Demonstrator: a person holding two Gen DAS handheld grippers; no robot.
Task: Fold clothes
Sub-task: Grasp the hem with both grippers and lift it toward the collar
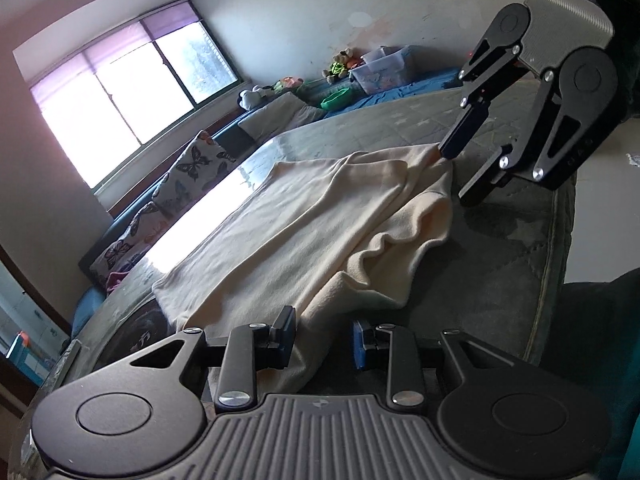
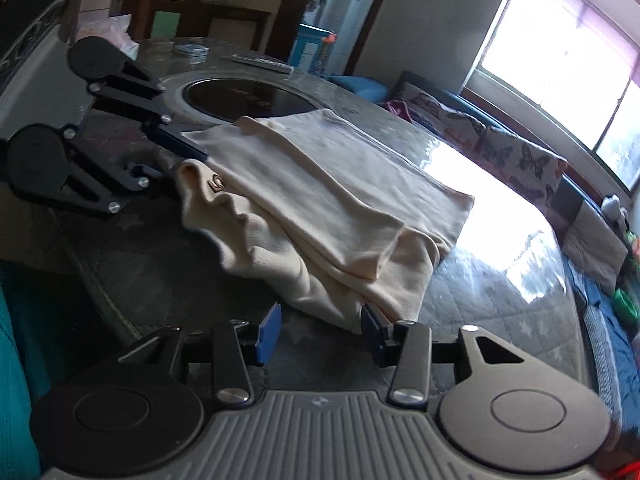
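Observation:
A cream garment [image 1: 304, 224] lies partly folded on a round glass-topped table [image 1: 500, 240]; it also shows in the right wrist view [image 2: 320, 200]. My left gripper [image 1: 326, 340] is open, its blue pads either side of the garment's near edge; it also shows in the right wrist view [image 2: 176, 160], at the garment's collar end. My right gripper [image 2: 318, 332] is open, with the garment's near corner resting by its right pad. In the left wrist view the right gripper [image 1: 460, 172] is open at the garment's far end.
The table has a dark round inset [image 2: 248, 98] beyond the garment. A bench with butterfly cushions [image 1: 176, 184], soft toys [image 1: 340, 64] and a plastic box [image 1: 380, 68] runs under the window. Small items [image 2: 260, 62] lie at the table's far edge.

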